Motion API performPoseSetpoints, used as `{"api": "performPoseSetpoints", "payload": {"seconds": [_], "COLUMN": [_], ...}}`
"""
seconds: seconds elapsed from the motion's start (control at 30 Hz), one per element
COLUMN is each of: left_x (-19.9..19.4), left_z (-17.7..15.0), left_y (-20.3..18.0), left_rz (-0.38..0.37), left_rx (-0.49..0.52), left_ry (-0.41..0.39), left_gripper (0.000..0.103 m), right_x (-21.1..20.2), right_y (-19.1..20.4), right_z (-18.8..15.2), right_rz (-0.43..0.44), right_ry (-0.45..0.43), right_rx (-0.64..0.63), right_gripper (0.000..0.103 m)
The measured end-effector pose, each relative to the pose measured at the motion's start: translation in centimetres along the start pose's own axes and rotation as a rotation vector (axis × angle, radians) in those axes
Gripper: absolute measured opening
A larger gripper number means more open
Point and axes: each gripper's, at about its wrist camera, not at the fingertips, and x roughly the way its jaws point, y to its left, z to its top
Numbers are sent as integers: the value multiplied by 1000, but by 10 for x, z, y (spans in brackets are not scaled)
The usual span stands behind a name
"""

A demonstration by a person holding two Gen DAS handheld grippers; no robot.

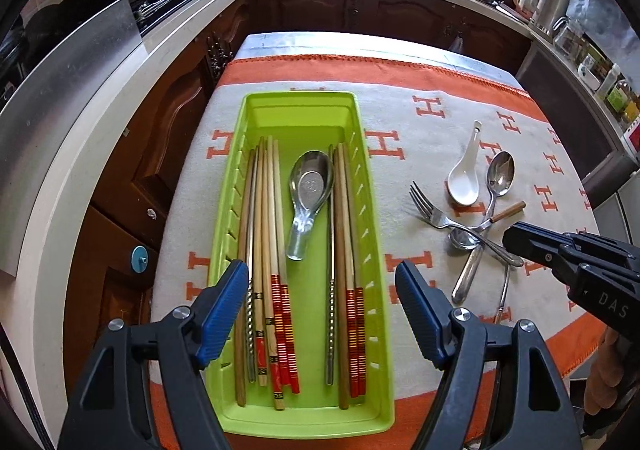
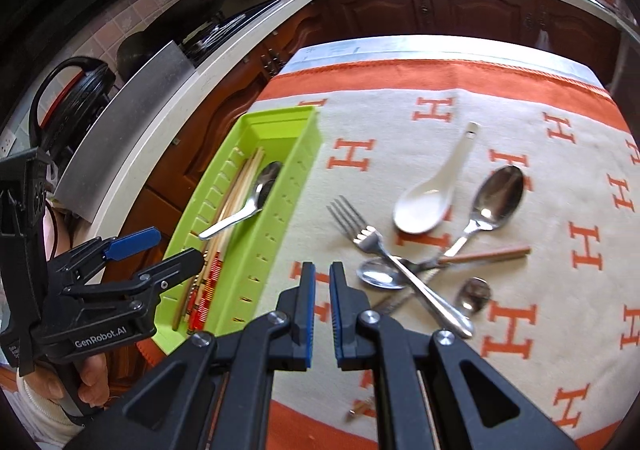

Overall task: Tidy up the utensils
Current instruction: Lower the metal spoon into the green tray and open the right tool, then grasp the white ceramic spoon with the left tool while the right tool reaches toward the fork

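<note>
L gripper (image 1: 320, 314) open over tray (image 1: 372, 330); R gripper (image 2: 322, 310) shut, empty.

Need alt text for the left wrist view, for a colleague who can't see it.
Open left gripper hovers empty over a green tray holding chopsticks and a metal spoon. A fork and more spoons lie on the cloth to its right.

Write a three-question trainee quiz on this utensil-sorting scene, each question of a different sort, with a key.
1. True or false: the white ceramic spoon lies inside the green tray.
2. Which gripper has its jaws apart? A left gripper B right gripper
3. Fill in: the fork lies across other cutlery on the ____.

Key: 1 false; 2 A; 3 tablecloth
</note>
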Motion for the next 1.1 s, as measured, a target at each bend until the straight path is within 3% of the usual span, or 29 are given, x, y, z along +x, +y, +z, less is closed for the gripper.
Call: {"api": "performPoseSetpoints", "payload": {"seconds": [0.57,0.9,1.1], "left_x": [18,73,113], "left_z": [27,67,80], "left_y": [-81,-115,-125], "left_rz": [1,-101,-118], "left_rx": [130,170,173], "left_ry": [35,96,168], "left_gripper": [75,75,66], "right_x": [-29,-24,-19], "right_y": [-96,-128,-139], "right_z": [-23,-25,-25], "right_rz": [-15,7,26], "right_ry": [-50,-57,-51], "right_rx": [167,233,252], "right_gripper": [7,7,7]}}
